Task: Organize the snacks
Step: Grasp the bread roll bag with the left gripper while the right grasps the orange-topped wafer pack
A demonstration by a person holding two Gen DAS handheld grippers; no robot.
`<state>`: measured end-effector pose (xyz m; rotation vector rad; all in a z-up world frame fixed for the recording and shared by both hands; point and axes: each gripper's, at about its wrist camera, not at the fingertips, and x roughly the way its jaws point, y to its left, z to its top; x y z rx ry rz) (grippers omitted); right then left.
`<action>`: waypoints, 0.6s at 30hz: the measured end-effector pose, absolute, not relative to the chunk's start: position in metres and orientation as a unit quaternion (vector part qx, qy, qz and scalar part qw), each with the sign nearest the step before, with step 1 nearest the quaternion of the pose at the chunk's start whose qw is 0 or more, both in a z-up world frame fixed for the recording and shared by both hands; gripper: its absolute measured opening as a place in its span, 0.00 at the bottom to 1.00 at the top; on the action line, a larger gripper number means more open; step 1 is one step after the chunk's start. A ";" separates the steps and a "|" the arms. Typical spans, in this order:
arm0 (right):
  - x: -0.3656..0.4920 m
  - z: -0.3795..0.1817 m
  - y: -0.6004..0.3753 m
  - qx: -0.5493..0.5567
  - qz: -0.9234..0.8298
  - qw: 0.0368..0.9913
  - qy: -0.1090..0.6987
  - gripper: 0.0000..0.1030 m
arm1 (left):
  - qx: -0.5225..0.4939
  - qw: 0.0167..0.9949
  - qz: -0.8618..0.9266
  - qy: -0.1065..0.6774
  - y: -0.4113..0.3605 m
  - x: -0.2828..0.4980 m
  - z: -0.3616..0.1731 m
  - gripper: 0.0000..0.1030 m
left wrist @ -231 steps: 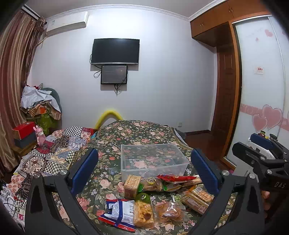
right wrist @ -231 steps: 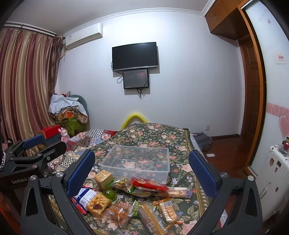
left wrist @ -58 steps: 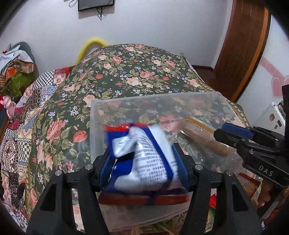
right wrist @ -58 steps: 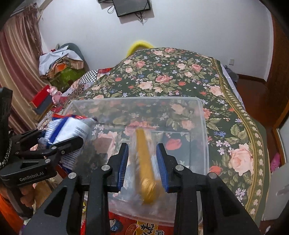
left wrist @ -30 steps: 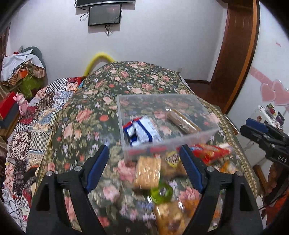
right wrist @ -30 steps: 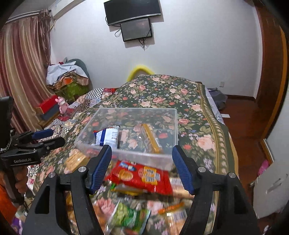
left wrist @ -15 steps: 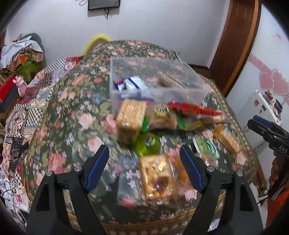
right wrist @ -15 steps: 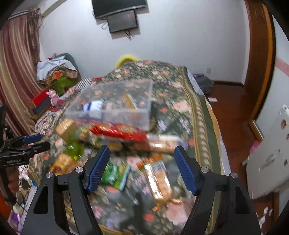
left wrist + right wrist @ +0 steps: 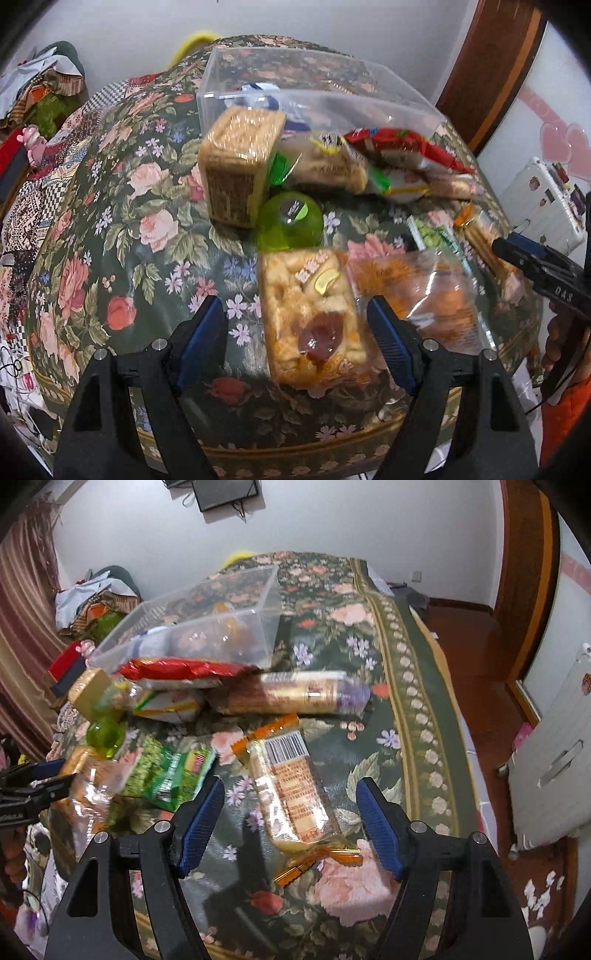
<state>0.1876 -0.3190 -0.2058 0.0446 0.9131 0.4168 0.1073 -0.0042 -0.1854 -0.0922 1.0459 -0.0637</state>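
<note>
Clear-wrapped golden pastry with red jam centre (image 9: 310, 317): flat between wide left fingers (image 9: 201, 339). Orange-ended clear biscuit packet (image 9: 291, 794): between wide right fingers (image 9: 376, 823).

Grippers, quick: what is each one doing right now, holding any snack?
Left gripper: open, empty, jaws either side of a pastry packet without pressing it.
Right gripper: open, empty, over a clear biscuit packet.
</note>
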 end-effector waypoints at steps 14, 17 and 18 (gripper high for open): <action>0.191 -0.221 -0.303 -0.008 0.209 0.870 0.446 0.32 | -0.046 0.867 -0.041 0.494 -0.008 0.113 -0.196 0.45; 0.189 -0.220 -0.303 -0.002 0.213 0.869 0.447 0.31 | -0.043 0.869 -0.041 0.491 -0.009 0.112 -0.194 0.43; 0.188 -0.219 -0.304 0.001 0.213 0.869 0.447 0.31 | -0.044 0.869 -0.041 0.492 -0.008 0.111 -0.194 0.43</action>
